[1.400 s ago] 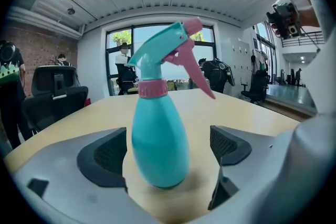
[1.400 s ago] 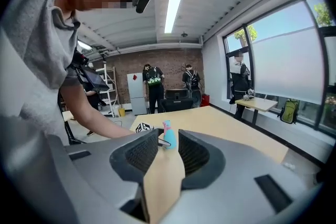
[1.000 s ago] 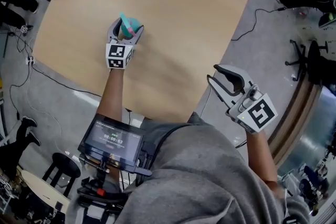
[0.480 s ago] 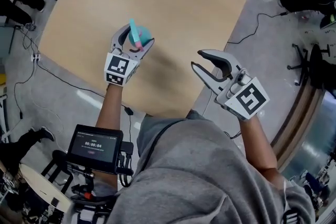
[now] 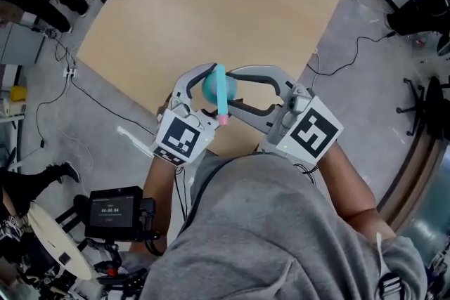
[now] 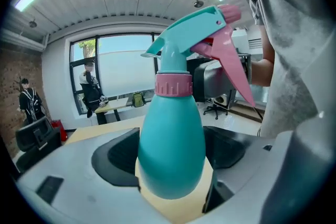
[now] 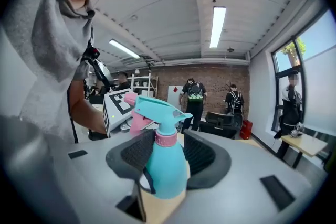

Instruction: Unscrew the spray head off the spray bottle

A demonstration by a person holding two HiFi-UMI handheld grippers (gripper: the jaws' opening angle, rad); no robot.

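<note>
Between jaws of R gripper — just opening — spray bottle, clamped by L gripper.

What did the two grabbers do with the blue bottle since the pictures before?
The left gripper lifted the spray bottle off the table and brought it in close to the person. The right gripper swung over from the side. Its jaws have just been opening and now stand on either side of the bottle, not clamped. Unchanged: the left gripper's hold, and the spray head is still on.
</note>
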